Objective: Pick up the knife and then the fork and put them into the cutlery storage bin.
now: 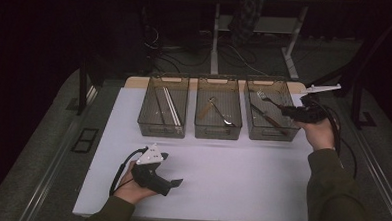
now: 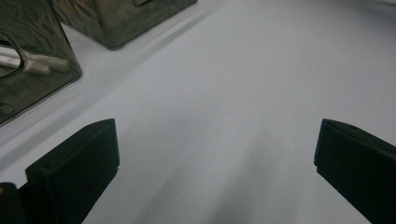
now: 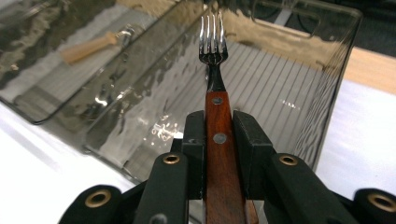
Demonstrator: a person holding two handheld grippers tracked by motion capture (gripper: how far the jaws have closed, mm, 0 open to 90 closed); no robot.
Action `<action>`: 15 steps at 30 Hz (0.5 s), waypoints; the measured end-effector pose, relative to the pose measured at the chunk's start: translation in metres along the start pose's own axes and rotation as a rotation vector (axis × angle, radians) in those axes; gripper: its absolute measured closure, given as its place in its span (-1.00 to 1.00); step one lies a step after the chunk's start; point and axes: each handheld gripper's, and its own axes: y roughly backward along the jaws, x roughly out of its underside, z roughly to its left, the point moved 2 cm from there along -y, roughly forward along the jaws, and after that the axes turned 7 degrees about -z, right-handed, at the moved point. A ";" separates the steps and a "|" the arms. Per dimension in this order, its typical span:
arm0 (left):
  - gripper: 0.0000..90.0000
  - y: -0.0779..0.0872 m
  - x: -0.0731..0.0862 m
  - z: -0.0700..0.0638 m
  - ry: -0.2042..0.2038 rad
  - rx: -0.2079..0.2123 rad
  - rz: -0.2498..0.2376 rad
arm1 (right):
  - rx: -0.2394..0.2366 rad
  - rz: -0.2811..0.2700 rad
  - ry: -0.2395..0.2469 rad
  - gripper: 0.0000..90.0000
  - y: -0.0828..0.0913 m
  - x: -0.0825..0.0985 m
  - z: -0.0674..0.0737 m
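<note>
Over ribbed smoked-plastic bin (image 3: 289,79), wood-handled steel fork (image 3: 217,112), clamped between black jaws

Three bins stand in a row along the far part of the table (image 1: 221,176). Taking the middle bin (image 1: 218,107) as landmark: the left bin (image 1: 163,105), holding chopsticks (image 1: 171,105), stands just to its left; the right bin (image 1: 271,108) just to its right. A spoon (image 1: 219,111) lies inside the middle bin. The fork (image 3: 214,51) is over the right bin, held in the right gripper (image 3: 219,135). The left gripper (image 1: 154,171) lies nearer than the middle bin, to its left.
</note>
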 end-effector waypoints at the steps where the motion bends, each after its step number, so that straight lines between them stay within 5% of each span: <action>1: -1.00 0.000 0.000 0.000 -0.002 -0.001 -0.001 | 0.006 0.010 0.002 0.68 -0.004 0.000 -0.001; 15: -1.00 0.001 -0.001 0.001 0.004 0.003 -0.013 | 0.050 0.090 -0.043 0.67 -0.053 0.007 -0.002</action>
